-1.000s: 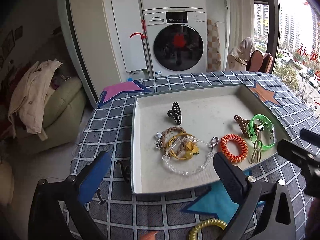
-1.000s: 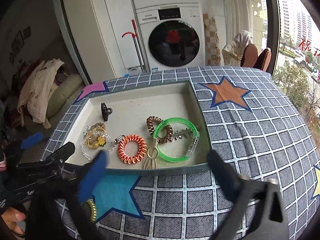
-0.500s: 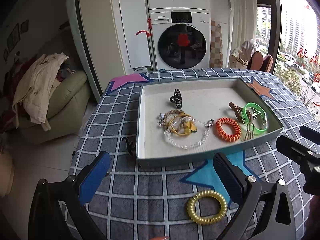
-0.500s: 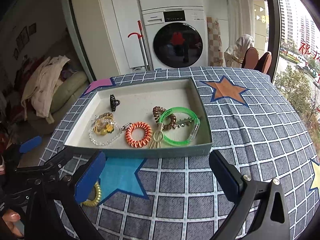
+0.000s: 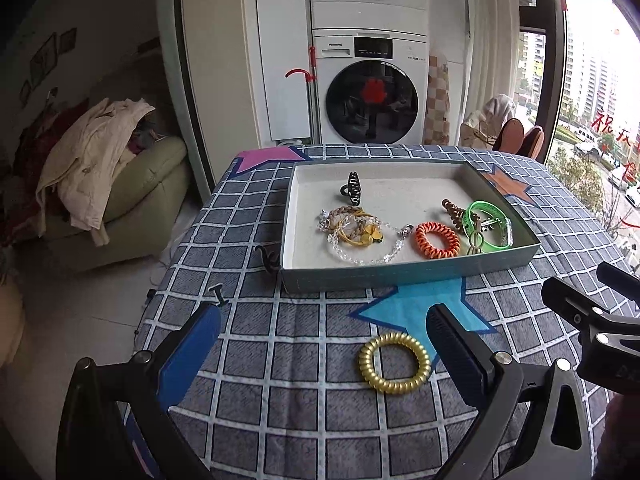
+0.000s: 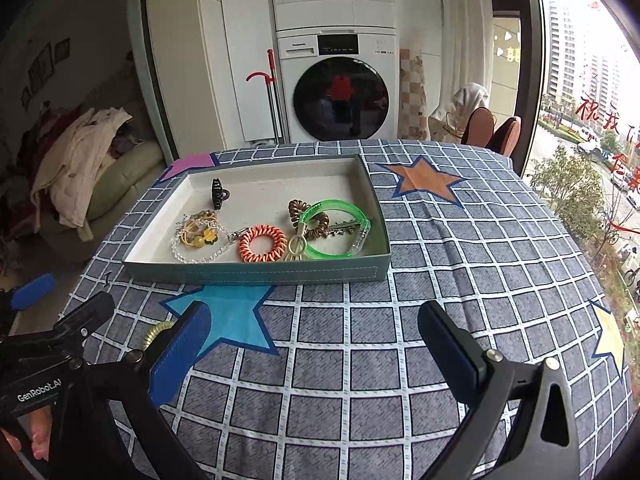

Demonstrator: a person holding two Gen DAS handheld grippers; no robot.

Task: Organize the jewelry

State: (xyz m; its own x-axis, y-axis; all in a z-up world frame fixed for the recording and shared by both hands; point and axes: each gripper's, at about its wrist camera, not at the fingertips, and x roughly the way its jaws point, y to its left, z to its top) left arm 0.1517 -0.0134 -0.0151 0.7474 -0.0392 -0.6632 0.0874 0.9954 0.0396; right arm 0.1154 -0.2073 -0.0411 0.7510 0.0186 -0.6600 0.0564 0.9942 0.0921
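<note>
Tabletop (image 5: 304,400) under checked cloth; grey tray (image 5: 400,276) toward its far side, holding bracelets, hair ties and a clip. Left tongs (image 5: 320,356) and right tongs (image 6: 316,350) both spread wide, holding nothing, hovering near the front edge. Gold coil hair tie (image 5: 394,362) lies loose on the cloth, just inside the left tongs' right finger; a shallow pinch could likely flick the springy coil away or snag cloth.

Home laundry nook: stacked washer (image 5: 370,96), sofa (image 5: 136,184) with clothes (image 5: 88,156), tablecloth (image 6: 440,280)
</note>
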